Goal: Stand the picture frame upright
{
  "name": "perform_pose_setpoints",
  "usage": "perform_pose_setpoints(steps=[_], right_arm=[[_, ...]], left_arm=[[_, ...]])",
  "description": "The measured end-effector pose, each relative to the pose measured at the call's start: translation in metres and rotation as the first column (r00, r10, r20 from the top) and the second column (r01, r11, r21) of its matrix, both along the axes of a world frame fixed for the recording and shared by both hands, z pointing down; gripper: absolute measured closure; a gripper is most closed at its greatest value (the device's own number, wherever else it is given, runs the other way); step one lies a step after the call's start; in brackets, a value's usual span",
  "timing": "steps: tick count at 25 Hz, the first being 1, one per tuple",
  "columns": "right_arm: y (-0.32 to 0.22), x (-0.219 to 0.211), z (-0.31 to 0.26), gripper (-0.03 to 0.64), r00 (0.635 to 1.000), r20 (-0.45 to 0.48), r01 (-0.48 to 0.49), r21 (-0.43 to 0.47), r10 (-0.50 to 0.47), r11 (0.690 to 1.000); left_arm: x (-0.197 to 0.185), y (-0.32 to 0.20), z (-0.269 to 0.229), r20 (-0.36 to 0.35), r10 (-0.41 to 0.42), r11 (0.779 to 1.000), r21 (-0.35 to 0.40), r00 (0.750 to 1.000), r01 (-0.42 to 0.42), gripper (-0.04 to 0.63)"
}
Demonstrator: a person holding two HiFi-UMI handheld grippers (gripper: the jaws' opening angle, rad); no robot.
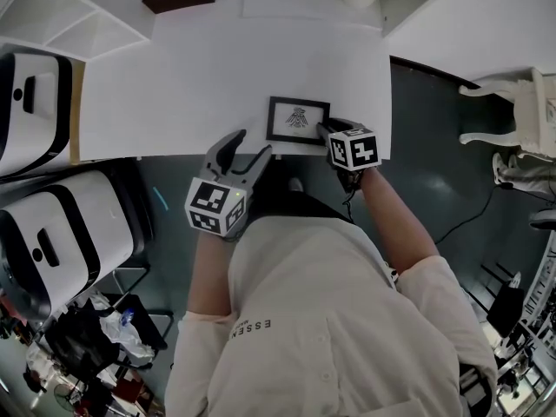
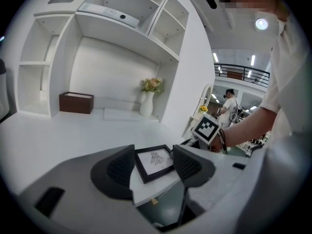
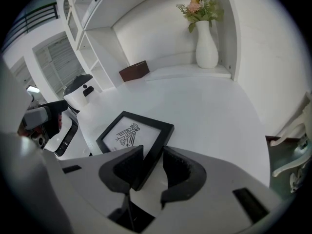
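Frame rim [image 3: 163, 133] (flat) inside right claw [image 3: 152, 157]

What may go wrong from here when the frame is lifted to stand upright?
1. The right gripper has only one corner of the picture frame between its jaws, so the frame may twist or slip when raised.
2. The frame lies near the edge of the table, so it may fall off.
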State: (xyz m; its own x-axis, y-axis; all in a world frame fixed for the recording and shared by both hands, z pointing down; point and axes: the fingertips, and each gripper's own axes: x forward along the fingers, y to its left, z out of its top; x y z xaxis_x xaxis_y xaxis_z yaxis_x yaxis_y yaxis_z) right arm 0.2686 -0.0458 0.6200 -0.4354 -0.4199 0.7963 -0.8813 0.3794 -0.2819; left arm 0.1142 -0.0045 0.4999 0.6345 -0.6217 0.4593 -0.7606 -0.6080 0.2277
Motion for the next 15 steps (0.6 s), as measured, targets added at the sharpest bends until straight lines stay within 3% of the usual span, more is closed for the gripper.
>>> perform_pose_setpoints(steps=[9,15], right_arm=[[0.028,0.005,0.0,0.479,0.998,0.01,0.067,0.001,-0.067,0.998],[0.041,0.013,0.0,0.48,0.995,0.03,0.095,0.013,-0.095,0.995]], left_arm=[[0.007,0.025,0.02,-0.018,-0.013,0.998,-0.055,1.0,0.012,0.354],[0.016,0.04,0.045,-0.059,-0.019,0.991,-0.137,0.998,0.011,0.354]])
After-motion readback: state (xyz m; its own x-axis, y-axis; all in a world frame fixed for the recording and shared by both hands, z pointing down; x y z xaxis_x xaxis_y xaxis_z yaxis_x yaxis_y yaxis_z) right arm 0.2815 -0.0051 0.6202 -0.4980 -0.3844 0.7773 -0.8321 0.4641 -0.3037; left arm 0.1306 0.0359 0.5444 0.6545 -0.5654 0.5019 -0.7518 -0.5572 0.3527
